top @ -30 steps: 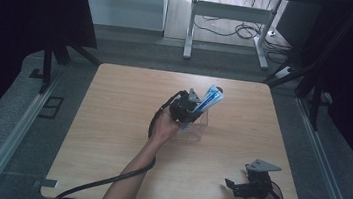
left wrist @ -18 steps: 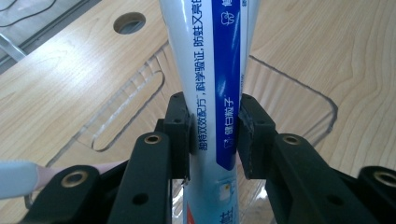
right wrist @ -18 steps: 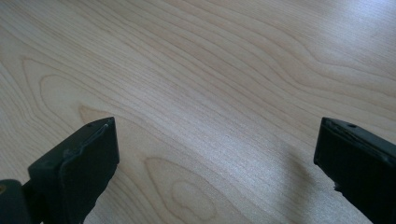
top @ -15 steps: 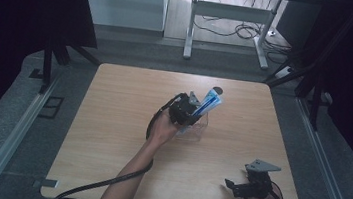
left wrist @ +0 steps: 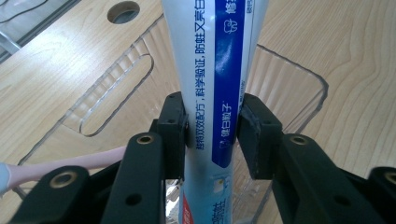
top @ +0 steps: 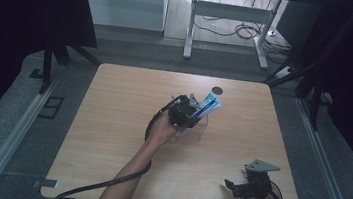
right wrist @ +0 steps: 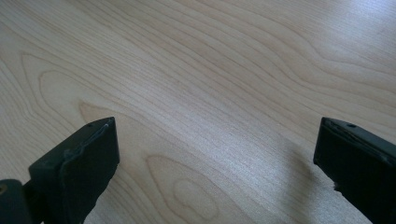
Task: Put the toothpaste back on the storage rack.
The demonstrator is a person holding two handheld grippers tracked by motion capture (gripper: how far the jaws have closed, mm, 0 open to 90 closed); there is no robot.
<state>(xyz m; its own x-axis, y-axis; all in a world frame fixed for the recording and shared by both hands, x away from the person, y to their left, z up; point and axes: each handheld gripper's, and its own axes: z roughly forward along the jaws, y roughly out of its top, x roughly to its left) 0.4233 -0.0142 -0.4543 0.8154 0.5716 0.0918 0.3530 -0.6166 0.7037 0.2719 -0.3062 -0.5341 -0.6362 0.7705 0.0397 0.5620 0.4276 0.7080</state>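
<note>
Clear bin (left wrist: 299,88), one toothpaste tube (left wrist: 212,70) in left claw (left wrist: 212,128), one pink toothbrush (left wrist: 70,164)

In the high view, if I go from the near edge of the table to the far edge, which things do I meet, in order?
Right tool near the front edge → left tool, shut on the toothpaste tube over the clear plastic box → round hole in the table near the far edge.

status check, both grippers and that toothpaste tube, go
Left gripper shut on toothpaste tube, over the clear plastic bin. Pink toothbrush lies in the bin. Right gripper open over bare table. Nothing in the way.
</note>
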